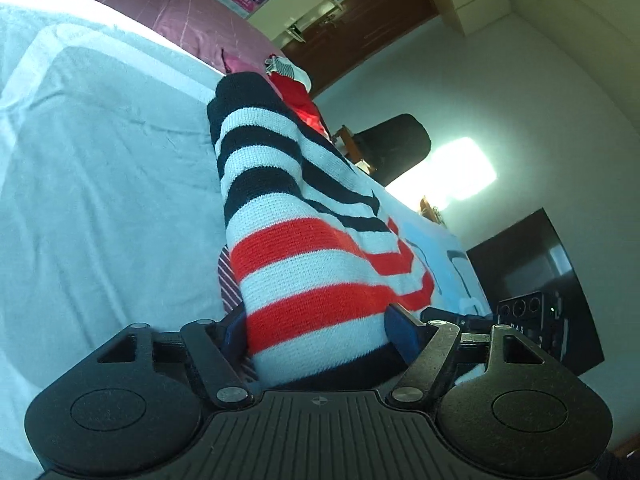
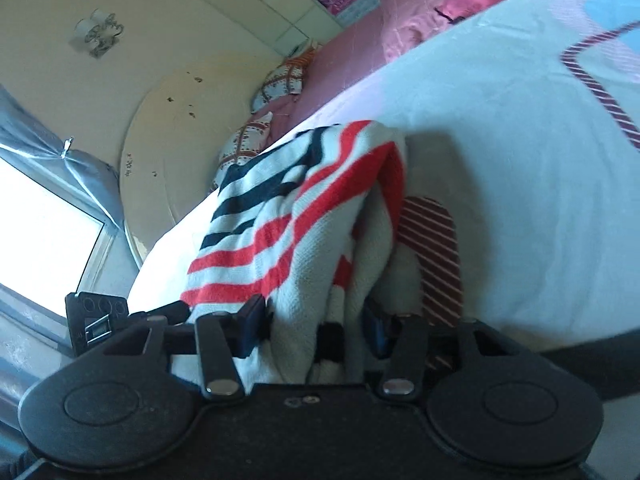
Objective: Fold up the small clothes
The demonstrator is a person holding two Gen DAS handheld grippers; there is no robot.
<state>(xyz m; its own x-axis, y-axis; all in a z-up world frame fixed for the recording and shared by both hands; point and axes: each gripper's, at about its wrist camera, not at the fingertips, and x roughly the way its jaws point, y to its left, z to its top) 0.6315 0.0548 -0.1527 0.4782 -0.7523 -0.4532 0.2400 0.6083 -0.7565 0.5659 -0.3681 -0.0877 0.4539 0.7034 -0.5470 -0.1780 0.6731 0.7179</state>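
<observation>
A small knitted sweater (image 1: 296,224) with white, navy and red stripes lies on a pale bed sheet (image 1: 100,160). My left gripper (image 1: 320,332) is shut on its hem, with the knit bunched between the blue pads. The same sweater (image 2: 288,216) shows in the right wrist view, partly folded over itself. My right gripper (image 2: 316,324) is shut on a thick bunch of it. The other gripper's body (image 2: 96,320) shows at the left edge.
A pink quilt (image 1: 132,4) runs along the far side of the bed, with red clothes (image 1: 300,100) beside it. Patterned pillows (image 2: 276,88) lie at the headboard. A black chair (image 1: 392,144) and a dark screen (image 1: 536,280) stand off the bed.
</observation>
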